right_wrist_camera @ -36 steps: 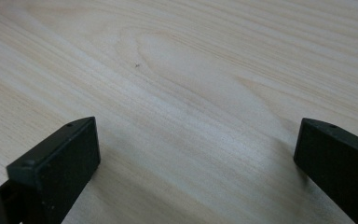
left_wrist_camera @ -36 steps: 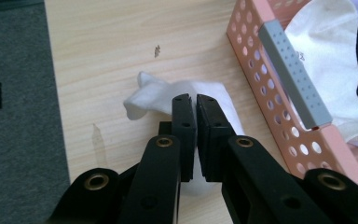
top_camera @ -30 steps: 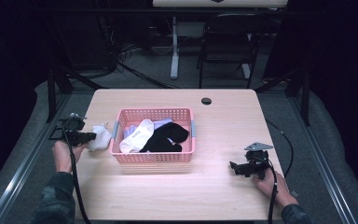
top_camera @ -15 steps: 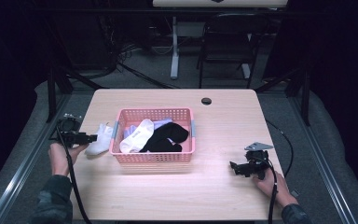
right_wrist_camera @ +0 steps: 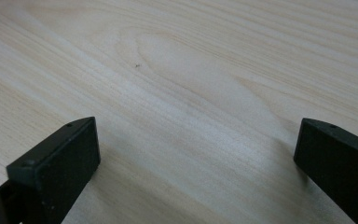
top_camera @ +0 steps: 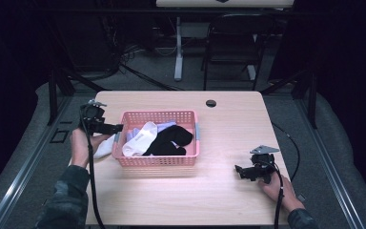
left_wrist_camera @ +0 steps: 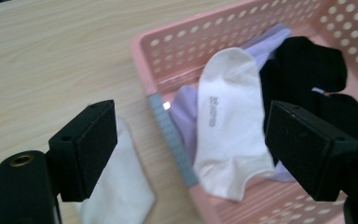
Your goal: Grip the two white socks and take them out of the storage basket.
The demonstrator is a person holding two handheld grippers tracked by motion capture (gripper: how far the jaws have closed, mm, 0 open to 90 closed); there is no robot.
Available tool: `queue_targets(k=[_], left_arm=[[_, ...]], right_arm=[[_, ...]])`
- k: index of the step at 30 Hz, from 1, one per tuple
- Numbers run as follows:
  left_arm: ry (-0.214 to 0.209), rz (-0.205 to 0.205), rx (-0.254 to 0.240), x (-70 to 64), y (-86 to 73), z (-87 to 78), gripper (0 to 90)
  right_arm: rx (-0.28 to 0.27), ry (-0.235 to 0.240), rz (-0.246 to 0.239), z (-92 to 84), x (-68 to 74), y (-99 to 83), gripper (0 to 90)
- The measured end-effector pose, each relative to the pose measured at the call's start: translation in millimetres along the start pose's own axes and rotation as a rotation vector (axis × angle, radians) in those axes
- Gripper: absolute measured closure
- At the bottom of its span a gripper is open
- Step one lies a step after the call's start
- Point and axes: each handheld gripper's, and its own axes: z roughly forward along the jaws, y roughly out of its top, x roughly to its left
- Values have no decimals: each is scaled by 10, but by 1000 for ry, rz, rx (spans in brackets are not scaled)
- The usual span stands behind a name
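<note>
1. Judging from the pink basket [top_camera: 158, 139], I have my left tool [top_camera: 116, 127] just off its left wall with the jaws just opened wide and nothing between them; the white sock [left_wrist_camera: 116, 196] lies on the worktop [top_camera: 228, 138] touching that wall's outside.
2. Sweeping back toward the basket too low could drag that sock along or nudge the basket.
3. Reaching in for the second white sock [left_wrist_camera: 226, 121], I might pinch the lilac sock [left_wrist_camera: 186, 112] under it as well.
4. My right tool [top_camera: 242, 171] rests well right of the basket, jaws wide and empty; its cable [top_camera: 280, 191] could snag.
</note>
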Motion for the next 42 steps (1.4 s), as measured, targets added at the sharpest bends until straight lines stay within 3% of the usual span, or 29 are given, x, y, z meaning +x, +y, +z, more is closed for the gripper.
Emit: queue_targets(k=[8, 18, 24, 29, 33, 37, 38, 42], left_arm=[[-29, 42, 68, -260, 156, 336, 155], [-63, 61, 149, -395, 192, 687, 155], [-43, 64, 190, -436, 218, 895, 144], [-69, 61, 221, -472, 221, 1042, 147], [-64, 89, 290, -519, 234, 1187, 189], [-67, 86, 298, -531, 224, 1223, 295], [-88, 67, 313, -541, 208, 1267, 285], [-97, 80, 347, -591, 195, 1326, 299]], right_arm=[[0, 0, -1, 0, 0, 0, 0], [1, 0, -1, -1, 0, 0, 0], [0, 0, 0, -1, 0, 0, 0], [1, 0, -1, -1, 0, -1, 0], [5, 0, -5, -8, -4, -2, 0], [1, 3, -6, -6, -6, -3, 0], [5, 4, -6, -10, -6, -3, 0], [5, 4, -7, -10, -6, -3, 0]])
